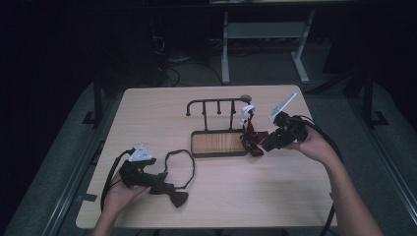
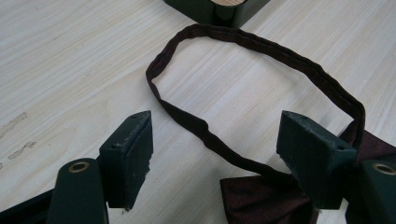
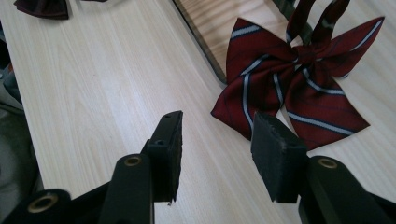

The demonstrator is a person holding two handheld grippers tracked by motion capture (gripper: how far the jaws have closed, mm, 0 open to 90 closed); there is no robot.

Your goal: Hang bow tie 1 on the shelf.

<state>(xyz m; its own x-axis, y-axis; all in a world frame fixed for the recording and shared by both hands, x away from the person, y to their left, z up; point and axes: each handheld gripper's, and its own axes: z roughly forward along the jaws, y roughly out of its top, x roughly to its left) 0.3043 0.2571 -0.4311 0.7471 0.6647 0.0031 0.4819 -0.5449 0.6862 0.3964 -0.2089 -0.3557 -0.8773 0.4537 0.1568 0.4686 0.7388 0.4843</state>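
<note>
A dark brown bow tie (image 1: 179, 198) lies near the table's front edge, and its strap loop (image 1: 179, 167) is spread out flat behind it. My left gripper (image 1: 164, 185) rests low over it with jaws wide apart. In the left gripper view the strap (image 2: 261, 46) runs across the gap of my left gripper (image 2: 217, 119), and the bow (image 2: 261, 198) lies by the right jaw, with no pad pressing on it. A red striped bow tie (image 1: 252, 140) hangs by its strap from the rack, with its lower edge on the table. My right gripper (image 3: 219, 119) stands open just short of that red bow tie (image 3: 299, 79), nothing between its jaws.
A dark metal rack (image 1: 216, 102) with several pegs rises from a wooden-floored base (image 1: 219, 142) at the table's middle. A white tag (image 1: 247, 112) hangs near the rack's right end. Bare tabletop (image 1: 147, 118) lies to the left and front.
</note>
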